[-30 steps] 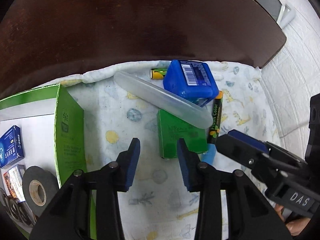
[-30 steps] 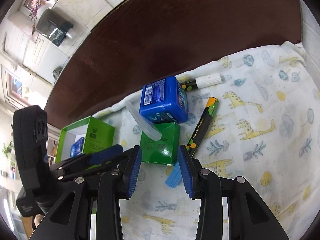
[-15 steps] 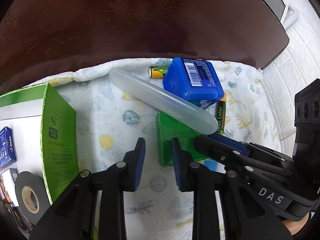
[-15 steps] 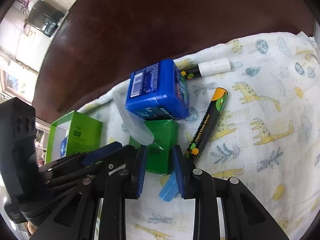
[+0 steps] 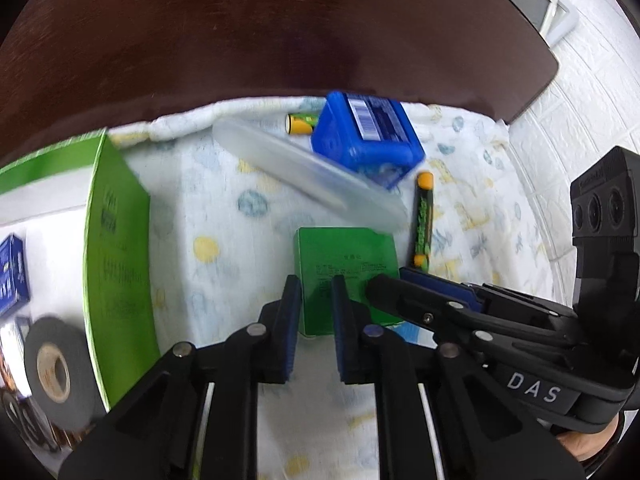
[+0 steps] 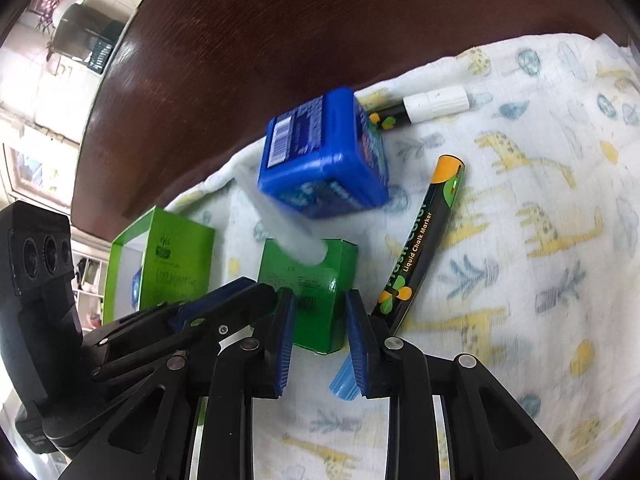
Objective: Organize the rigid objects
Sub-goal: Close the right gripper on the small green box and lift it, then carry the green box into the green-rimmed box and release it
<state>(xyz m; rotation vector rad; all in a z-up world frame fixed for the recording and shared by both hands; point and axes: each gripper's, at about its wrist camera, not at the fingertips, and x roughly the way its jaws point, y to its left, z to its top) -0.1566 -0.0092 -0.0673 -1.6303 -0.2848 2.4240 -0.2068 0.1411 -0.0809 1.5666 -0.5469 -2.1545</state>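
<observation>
Giraffe-print cloth (image 6: 520,280) covers the near part of a dark wood table (image 5: 260,32). Landmark: small green box (image 5: 346,268), lying flat on the cloth. Left gripper (image 5: 316,312) low and level, jaws narrowed over the box's near-left corner w/ a slim gap, not clenched. Right gripper (image 6: 320,334) comes in from the right, pads straddling the box's near end, also parted; whether they touch, can't tell. Clear tube (image 5: 304,172) lies beyond the box; blue container (image 5: 366,140) farther back. Chalk marker (image 6: 424,240) just right of the box.
</observation>
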